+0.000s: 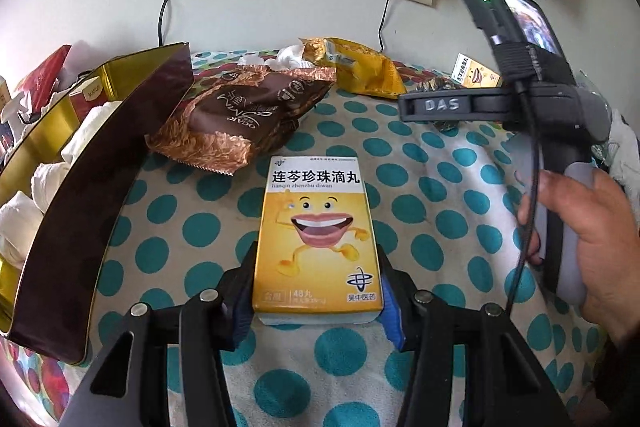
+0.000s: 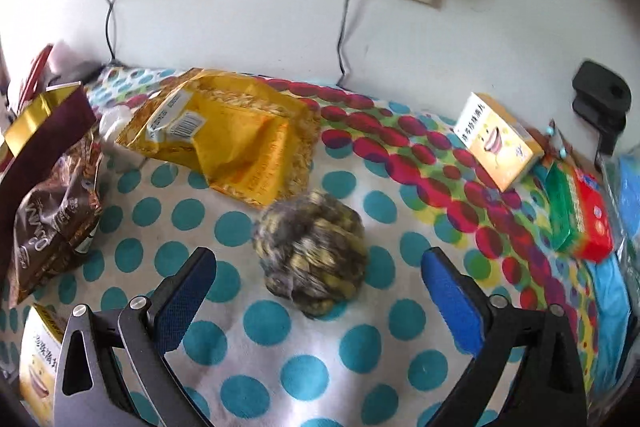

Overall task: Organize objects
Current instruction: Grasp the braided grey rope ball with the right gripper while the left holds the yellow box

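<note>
My left gripper (image 1: 316, 291) is shut on a yellow medicine box (image 1: 316, 239) with a cartoon mouth, held just above the dotted cloth (image 1: 192, 227). My right gripper (image 2: 316, 267) is open, its blue pads on either side of a brown-yellow woven ball (image 2: 312, 253) lying on the cloth (image 2: 256, 323), not touching it. The right gripper's body (image 1: 532, 99) shows at the right of the left wrist view, held in a hand. A corner of the held box (image 2: 38, 359) shows at the lower left of the right wrist view.
A brown snack bag (image 1: 240, 111) and a yellow snack bag (image 2: 228, 135) lie at the back. A dark open gift box (image 1: 80, 195) with white bundles stands at left. A second yellow medicine box (image 2: 500, 143) and a red-green box (image 2: 580, 211) lie at right. Wall sockets and cables are behind.
</note>
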Demonstrator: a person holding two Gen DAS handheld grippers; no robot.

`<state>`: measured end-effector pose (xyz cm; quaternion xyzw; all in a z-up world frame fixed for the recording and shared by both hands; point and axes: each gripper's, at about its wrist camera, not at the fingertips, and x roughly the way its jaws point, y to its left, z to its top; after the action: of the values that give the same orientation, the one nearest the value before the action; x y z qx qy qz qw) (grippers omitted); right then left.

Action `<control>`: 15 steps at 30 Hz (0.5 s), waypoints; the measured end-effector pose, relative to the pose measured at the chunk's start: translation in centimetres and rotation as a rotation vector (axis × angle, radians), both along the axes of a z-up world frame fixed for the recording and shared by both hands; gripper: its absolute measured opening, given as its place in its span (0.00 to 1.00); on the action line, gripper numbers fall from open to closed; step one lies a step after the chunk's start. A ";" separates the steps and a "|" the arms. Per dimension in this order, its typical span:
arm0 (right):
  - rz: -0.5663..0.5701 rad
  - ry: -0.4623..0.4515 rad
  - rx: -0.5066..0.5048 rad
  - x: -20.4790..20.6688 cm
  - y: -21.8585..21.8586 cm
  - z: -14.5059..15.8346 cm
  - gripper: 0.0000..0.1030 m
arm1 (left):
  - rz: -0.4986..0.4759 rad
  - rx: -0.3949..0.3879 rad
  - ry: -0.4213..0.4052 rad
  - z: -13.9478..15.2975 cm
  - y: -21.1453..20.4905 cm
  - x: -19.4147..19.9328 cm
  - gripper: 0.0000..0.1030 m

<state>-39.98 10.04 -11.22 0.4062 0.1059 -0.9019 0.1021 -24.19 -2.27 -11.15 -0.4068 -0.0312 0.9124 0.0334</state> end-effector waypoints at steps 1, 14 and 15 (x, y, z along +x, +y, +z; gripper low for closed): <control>-0.012 0.001 0.011 -0.1 0.0 -0.1 0.85 | 0.000 0.006 0.001 0.0 -0.1 0.0 0.50; -0.038 0.001 -0.107 0.4 1.9 -0.3 0.45 | -0.001 0.011 0.004 0.0 -0.2 -0.1 0.50; -0.043 0.003 -0.110 0.5 2.0 -0.3 0.45 | 0.000 0.008 0.003 0.0 -0.2 -0.1 0.50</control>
<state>-39.52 12.04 -11.49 0.4006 0.0478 -0.9090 0.1045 -24.29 -2.47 -11.14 -0.4053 -0.0345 0.9129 0.0352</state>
